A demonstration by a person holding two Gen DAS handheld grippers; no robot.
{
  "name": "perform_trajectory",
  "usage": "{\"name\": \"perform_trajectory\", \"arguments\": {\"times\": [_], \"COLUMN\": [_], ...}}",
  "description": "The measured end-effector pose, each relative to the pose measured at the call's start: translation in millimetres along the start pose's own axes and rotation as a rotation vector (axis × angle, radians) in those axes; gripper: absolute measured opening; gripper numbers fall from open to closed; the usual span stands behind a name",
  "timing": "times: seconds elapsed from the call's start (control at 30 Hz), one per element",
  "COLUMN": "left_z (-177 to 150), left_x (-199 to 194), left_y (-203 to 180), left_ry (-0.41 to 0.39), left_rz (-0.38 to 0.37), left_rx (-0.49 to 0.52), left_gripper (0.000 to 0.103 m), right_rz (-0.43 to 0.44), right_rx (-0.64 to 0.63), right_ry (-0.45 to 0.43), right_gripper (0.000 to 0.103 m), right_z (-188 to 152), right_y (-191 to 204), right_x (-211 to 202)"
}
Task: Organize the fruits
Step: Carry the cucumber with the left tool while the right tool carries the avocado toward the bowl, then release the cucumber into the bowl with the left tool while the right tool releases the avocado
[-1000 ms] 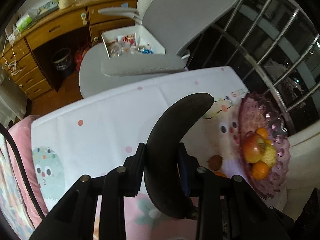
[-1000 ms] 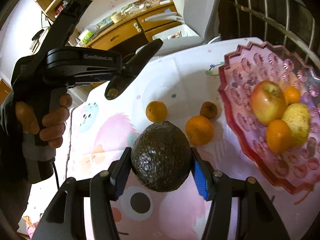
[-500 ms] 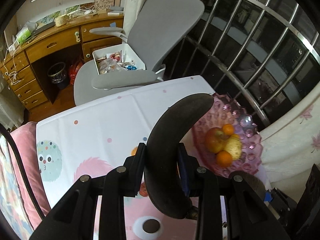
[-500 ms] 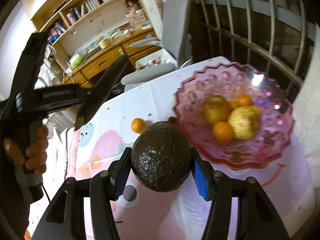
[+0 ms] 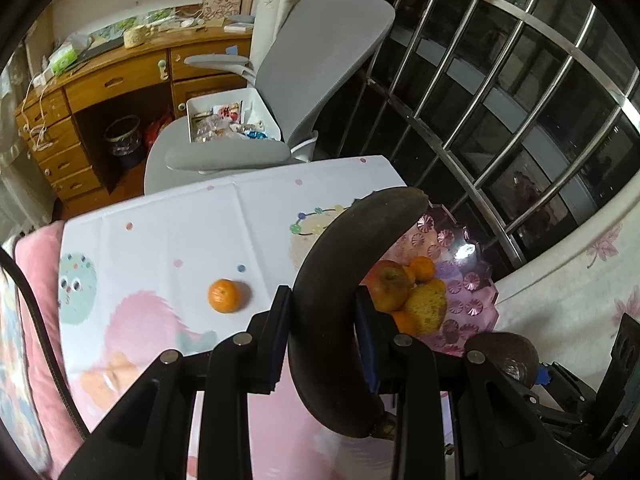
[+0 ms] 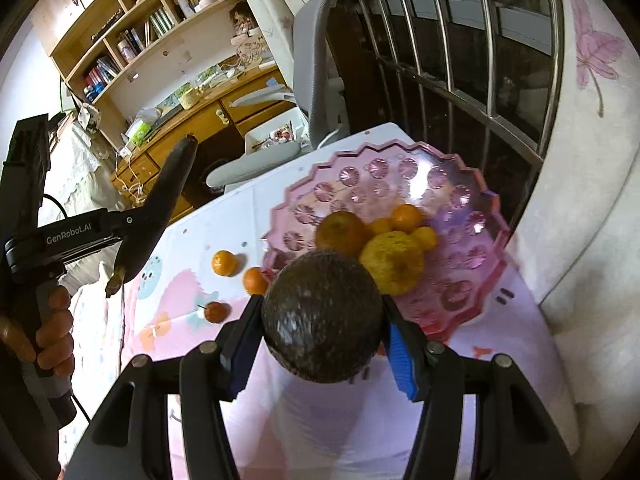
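Now both grips hold: left gripper [image 5: 323, 340] pinches the blackened banana [image 5: 340, 300], right gripper [image 6: 322, 338] clamps the avocado [image 6: 322, 316]. Both have risen and swung from the tablecloth [image 5: 168, 232] to above the pink fruit bowl [image 6: 472, 208]; release is likely next. Both point steeply down; three small fruits remain outside.

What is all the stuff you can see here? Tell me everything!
Banana: one, nearly black, in left gripper.
Avocado: one, dark, in right gripper.
Bowl: one, pink glass, on the table by the window bars.
Fruit in bowl: several, orange, yellow, reddish.
Tangerines: two, orange, on tablecloth beside bowl.
Small red fruit: one, on tablecloth.
Tablecloth: one, white and pink.
Chair: one, grey.
Desk: one, wooden.
Left gripper: shut on banana.
Right gripper: shut on avocado.
Hand: one, holding the left gripper's handle.
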State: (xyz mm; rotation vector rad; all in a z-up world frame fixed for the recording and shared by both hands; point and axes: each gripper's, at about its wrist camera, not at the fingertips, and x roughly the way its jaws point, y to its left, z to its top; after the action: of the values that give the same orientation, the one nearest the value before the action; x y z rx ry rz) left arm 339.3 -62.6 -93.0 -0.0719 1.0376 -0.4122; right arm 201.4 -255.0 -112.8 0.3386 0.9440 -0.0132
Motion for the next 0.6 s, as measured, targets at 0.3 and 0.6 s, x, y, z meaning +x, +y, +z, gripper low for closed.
{"name": "perform_trajectory", "arguments": {"times": [0.3,0.6], "left_z": [-4.5,-8.7], "left_x": [39.7,83.7], "left_y": [-33.1,-57.8], "left_ry": [0.019,0.011], "left_rz": [0.063,0.13], "left_rx": [-0.108,-0.161], "left_gripper": [0.029,0.028], "right_rz": [0.027,0.07], "right_rx": [-0.122,-0.179], "right_ry": [0.081,0.169], "right_gripper": [0.057,0.057], "right_z": [19.0,37.2], "right_y": [-45.3,-85.1], "right_x": [15.8,44.0]}}
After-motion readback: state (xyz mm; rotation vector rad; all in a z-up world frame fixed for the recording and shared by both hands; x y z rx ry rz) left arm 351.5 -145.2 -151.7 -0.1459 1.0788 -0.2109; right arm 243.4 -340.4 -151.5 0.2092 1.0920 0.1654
